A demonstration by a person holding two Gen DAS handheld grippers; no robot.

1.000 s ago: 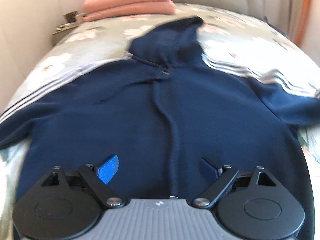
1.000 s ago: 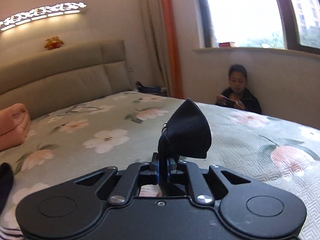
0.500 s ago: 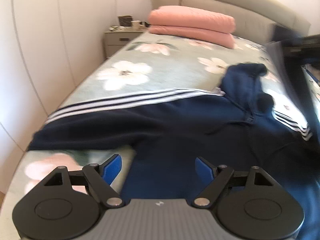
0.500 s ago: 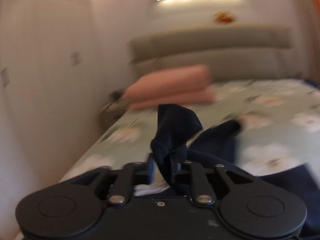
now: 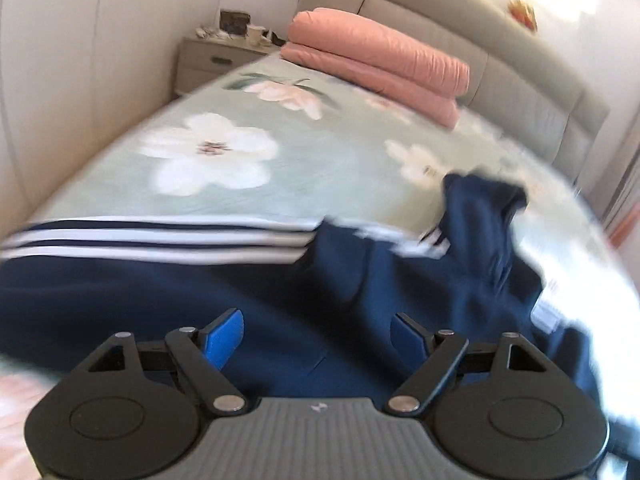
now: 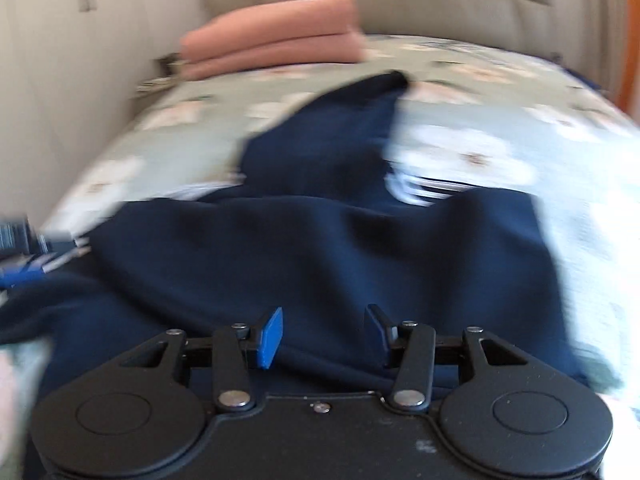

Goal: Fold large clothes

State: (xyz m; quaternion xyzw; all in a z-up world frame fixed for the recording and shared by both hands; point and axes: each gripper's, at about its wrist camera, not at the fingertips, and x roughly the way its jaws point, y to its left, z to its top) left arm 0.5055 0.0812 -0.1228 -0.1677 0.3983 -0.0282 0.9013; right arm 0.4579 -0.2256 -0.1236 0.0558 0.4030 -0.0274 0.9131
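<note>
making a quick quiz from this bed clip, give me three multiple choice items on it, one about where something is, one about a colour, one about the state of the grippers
1. Where does the folded pink quilt lie?
A. at the head of the bed, by the headboard
B. on the nightstand
C. on top of the hoodie

2. What colour are the stripes on the navy hoodie sleeve?
A. red
B. white
C. yellow

3. How do the left gripper and right gripper stand?
A. both shut on cloth
B. only the right one shut
C. both open, holding nothing

Answers: 1 A, the quilt sits on the floral cover just before the padded headboard. 2 B, white bands run along the sleeve. 3 C, in each wrist view the blue pads stand apart with only hoodie fabric behind them.
</note>
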